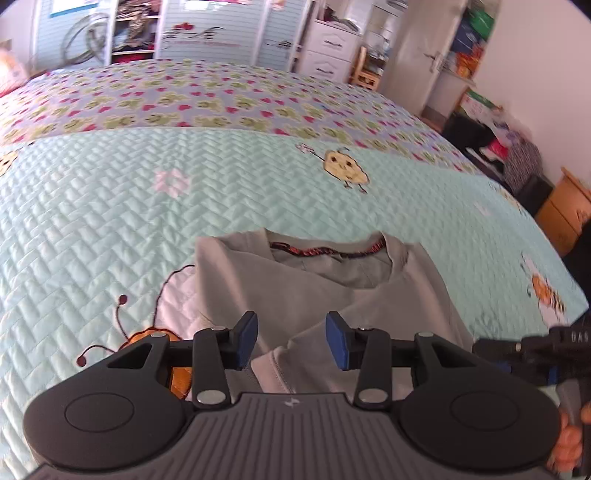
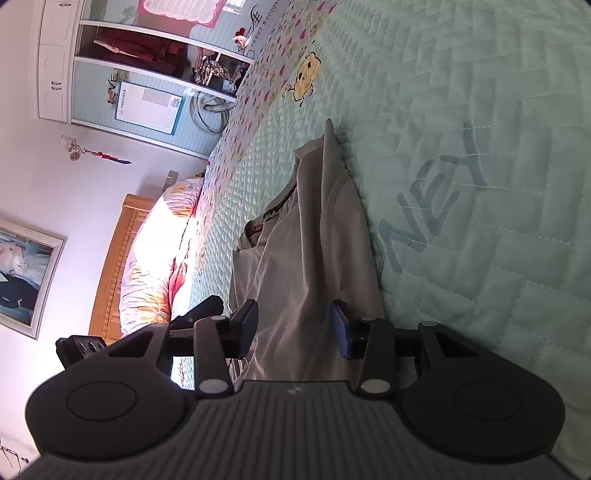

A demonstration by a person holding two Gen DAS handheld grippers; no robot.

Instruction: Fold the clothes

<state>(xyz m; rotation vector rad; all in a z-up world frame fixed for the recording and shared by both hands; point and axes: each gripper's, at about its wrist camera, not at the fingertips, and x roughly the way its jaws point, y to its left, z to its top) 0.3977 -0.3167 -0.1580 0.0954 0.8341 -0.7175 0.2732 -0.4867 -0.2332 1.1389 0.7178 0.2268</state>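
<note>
Grey top [image 1: 317,291] lies partly folded on the quilted mint bedspread [image 1: 110,206], lower centre of the left wrist view, collar toward the top. Left tool [image 1: 291,339] has its blue pads spread above the cloth, nothing pinched. Right tool [image 2: 297,328] is spread too, the garment [image 2: 317,236] running between its pads; contact unclear. Other tool's black tip [image 1: 517,347] and a hand [image 1: 570,435] show at right edge. Wardrobe [image 1: 207,33] at upper left.
</note>
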